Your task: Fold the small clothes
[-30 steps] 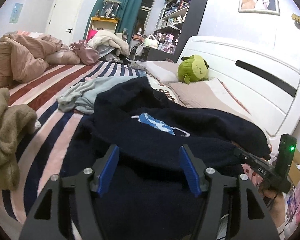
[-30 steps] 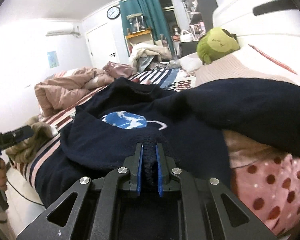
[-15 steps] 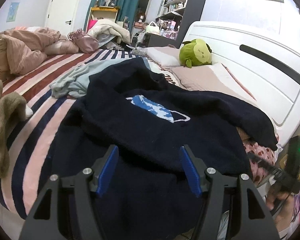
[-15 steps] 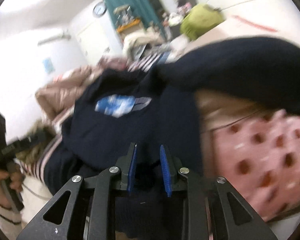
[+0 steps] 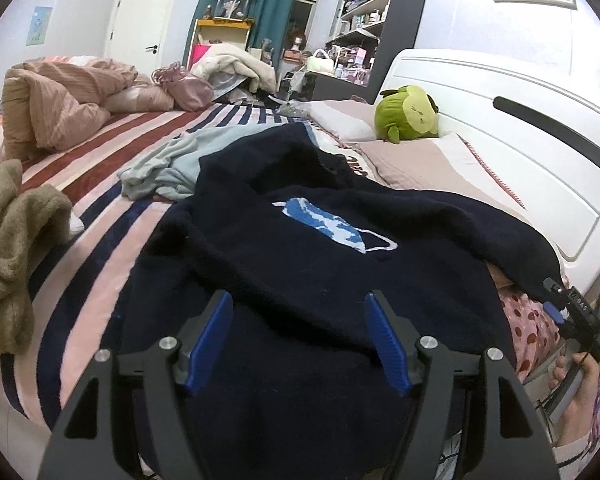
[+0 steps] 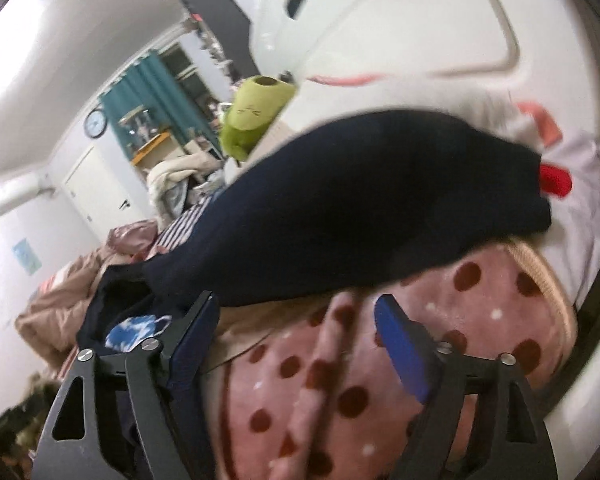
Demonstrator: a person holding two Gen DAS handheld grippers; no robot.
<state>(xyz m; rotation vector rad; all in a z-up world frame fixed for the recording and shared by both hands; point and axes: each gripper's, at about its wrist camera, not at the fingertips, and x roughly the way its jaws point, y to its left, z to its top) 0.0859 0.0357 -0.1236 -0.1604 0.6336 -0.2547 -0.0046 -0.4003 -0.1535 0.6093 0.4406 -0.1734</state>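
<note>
A dark navy sweater (image 5: 300, 264) with a blue and white print (image 5: 332, 232) lies partly folded on the striped bed. My left gripper (image 5: 298, 336) is open and empty, just above the sweater's near hem. In the right wrist view one navy sleeve (image 6: 360, 200) stretches over a pink dotted cloth (image 6: 380, 380). My right gripper (image 6: 296, 336) is open and empty, over the dotted cloth below that sleeve. The right gripper also shows in the left wrist view (image 5: 576, 312), at the bed's right side.
A pale blue garment (image 5: 168, 164) lies behind the sweater. A tan fleece (image 5: 8, 240) is at the left edge. A green plush (image 5: 406, 114) sits on pillows by the white headboard (image 5: 520, 128). A pink duvet (image 5: 56, 100) is heaped far left.
My right gripper has opened and let go of the sweater, then swung right toward the sleeve. My left gripper has stayed open and drawn back a little.
</note>
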